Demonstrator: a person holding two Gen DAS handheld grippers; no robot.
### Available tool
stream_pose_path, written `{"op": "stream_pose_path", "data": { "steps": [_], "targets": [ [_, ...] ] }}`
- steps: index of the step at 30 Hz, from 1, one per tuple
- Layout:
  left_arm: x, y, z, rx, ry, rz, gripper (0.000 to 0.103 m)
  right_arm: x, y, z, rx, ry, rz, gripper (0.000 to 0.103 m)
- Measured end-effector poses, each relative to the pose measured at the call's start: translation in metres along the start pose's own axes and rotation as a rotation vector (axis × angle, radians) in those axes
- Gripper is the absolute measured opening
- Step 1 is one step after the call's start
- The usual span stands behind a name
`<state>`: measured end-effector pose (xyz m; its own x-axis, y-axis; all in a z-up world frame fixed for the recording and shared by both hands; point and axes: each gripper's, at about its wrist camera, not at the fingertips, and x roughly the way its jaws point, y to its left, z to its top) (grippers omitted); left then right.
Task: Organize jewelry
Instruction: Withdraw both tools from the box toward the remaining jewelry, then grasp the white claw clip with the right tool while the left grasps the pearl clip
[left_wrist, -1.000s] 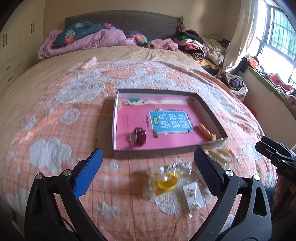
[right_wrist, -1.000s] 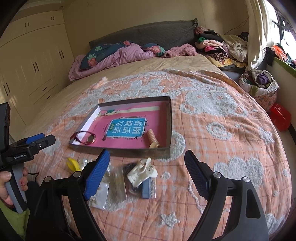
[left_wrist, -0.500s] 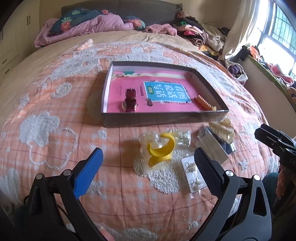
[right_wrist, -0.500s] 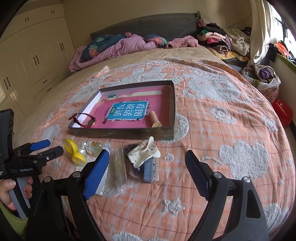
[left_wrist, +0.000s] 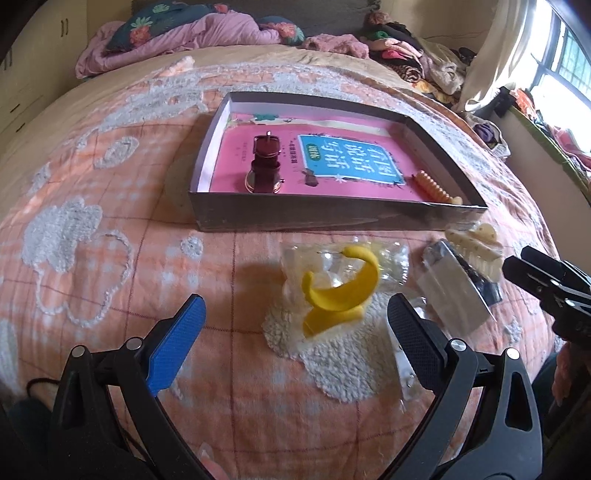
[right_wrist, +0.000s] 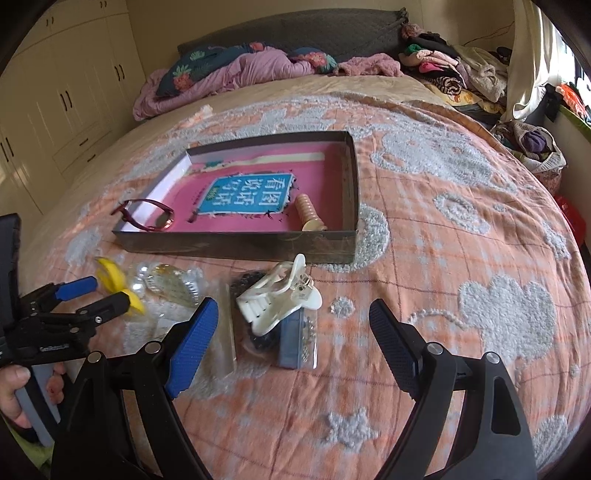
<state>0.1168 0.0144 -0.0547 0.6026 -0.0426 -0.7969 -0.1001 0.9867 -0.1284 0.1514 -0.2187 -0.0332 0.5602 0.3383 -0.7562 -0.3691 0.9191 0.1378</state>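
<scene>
A shallow grey box (left_wrist: 317, 221) with a pink lining lies on the bedspread. In it are a maroon-strapped watch (left_wrist: 266, 162) and a peach ridged hair clip (left_wrist: 436, 186). In front of the box, a yellow cuff bracelet (left_wrist: 343, 291) rests on crumpled clear bags. My left gripper (left_wrist: 294, 302) hangs open just before the cuff, holding nothing. A white claw clip (right_wrist: 280, 299) sits on clear packets, one holding a small blue box (right_wrist: 295, 343). My right gripper (right_wrist: 292, 308) stands open around the claw clip's near side, pads apart from it. The left gripper (right_wrist: 96, 295) also shows there, held by a hand (right_wrist: 14, 384).
A purple quilt and pillows (right_wrist: 236, 70) are heaped at the headboard. A pile of clothes (right_wrist: 454, 74) lies at the far right corner of the bed. Cream wardrobes (right_wrist: 66, 92) line the left wall. The orange bedspread (right_wrist: 461, 258) spreads wide to the right of the box.
Both grippers have sunk toward the bedspread and tipped further down. The cuff and the claw clip now sit closer and larger between the fingers. Both stay open.
</scene>
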Motion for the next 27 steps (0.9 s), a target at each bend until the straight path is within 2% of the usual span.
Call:
{"op": "stream_pose_path", "data": {
  "steps": [4,6,7,10,11,12,13,15,16,21,27],
  "targets": [
    [0.006,-0.001,0.000,0.007,0.008,0.004,0.088,0.015,0.001,0.005,-0.009,0.019,-0.002,0.083],
    [0.009,-0.002,-0.001,0.010,0.016,0.006,0.075,0.022,0.001,0.007,-0.017,0.027,-0.011,0.083],
    [0.011,-0.003,-0.001,0.009,0.021,-0.001,0.072,0.026,0.001,0.009,-0.019,0.033,-0.011,0.082],
    [0.011,-0.006,-0.002,0.026,0.016,-0.005,0.046,0.033,0.003,0.012,-0.027,0.043,-0.012,0.076],
    [0.009,-0.007,-0.003,0.037,0.011,-0.011,0.034,0.035,0.003,0.013,-0.034,0.044,-0.016,0.073],
    [0.009,-0.008,-0.003,0.043,0.008,-0.012,0.030,0.038,0.004,0.014,-0.040,0.049,-0.020,0.069],
    [0.008,-0.008,-0.003,0.048,0.009,-0.009,0.030,0.040,0.004,0.014,-0.041,0.052,-0.014,0.065],
    [0.007,-0.006,-0.003,0.045,0.012,-0.018,0.030,0.041,0.003,0.014,-0.047,0.058,-0.006,0.042],
    [0.004,-0.004,-0.003,0.039,0.012,-0.026,0.030,0.042,0.004,0.013,-0.058,0.061,-0.011,0.038],
    [-0.010,-0.001,0.000,0.029,-0.008,-0.051,0.029,0.031,-0.002,0.009,-0.042,0.030,-0.001,0.035],
    [-0.032,0.001,0.006,0.019,-0.045,-0.079,0.029,-0.003,-0.015,0.005,0.020,-0.038,0.030,0.035]
  ]
}}
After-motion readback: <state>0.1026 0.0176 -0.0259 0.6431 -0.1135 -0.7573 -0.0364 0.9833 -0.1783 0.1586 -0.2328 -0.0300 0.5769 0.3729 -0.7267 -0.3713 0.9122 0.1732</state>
